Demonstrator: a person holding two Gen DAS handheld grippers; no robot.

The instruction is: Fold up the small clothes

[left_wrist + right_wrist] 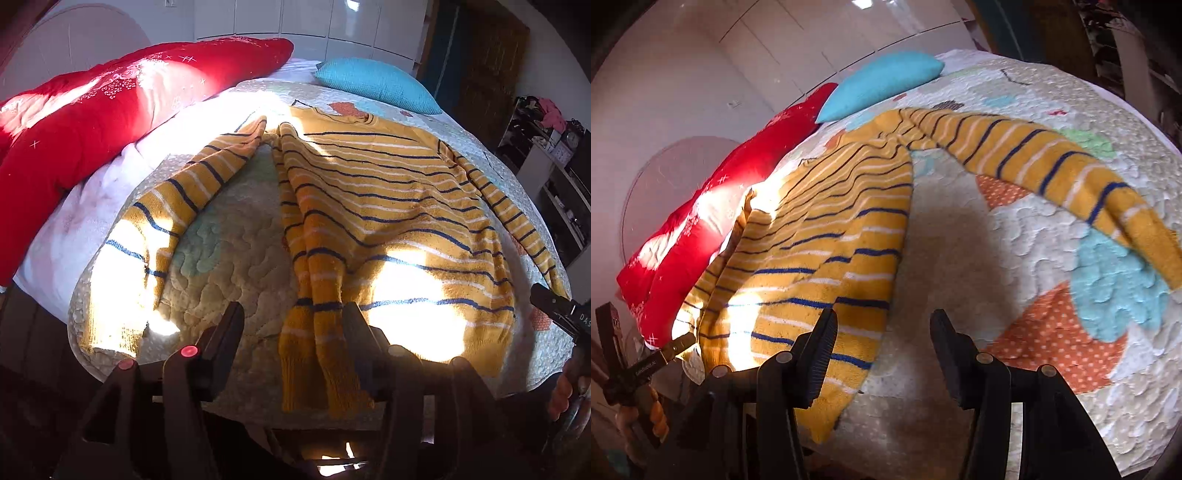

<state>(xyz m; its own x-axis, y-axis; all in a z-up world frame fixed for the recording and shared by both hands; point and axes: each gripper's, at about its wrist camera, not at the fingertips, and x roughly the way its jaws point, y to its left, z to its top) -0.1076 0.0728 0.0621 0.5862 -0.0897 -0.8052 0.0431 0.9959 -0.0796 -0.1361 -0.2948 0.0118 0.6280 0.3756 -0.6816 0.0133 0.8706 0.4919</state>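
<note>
Right gripper [561, 310] reads "DAS" (rest hidden) beside striped sweater [388, 192].

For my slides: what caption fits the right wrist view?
Open right tool over yellow striped sweater on quilt.

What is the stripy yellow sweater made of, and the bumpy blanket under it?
The sweater looks like soft knitted yarn, maybe cotton or wool: fuzzy surface, ribbed hem, stripes knitted in. The blanket looks like a quilted cotton cover: puffy stitched swirls and matte printed patches. Exact fibres can't be told from here.
</note>
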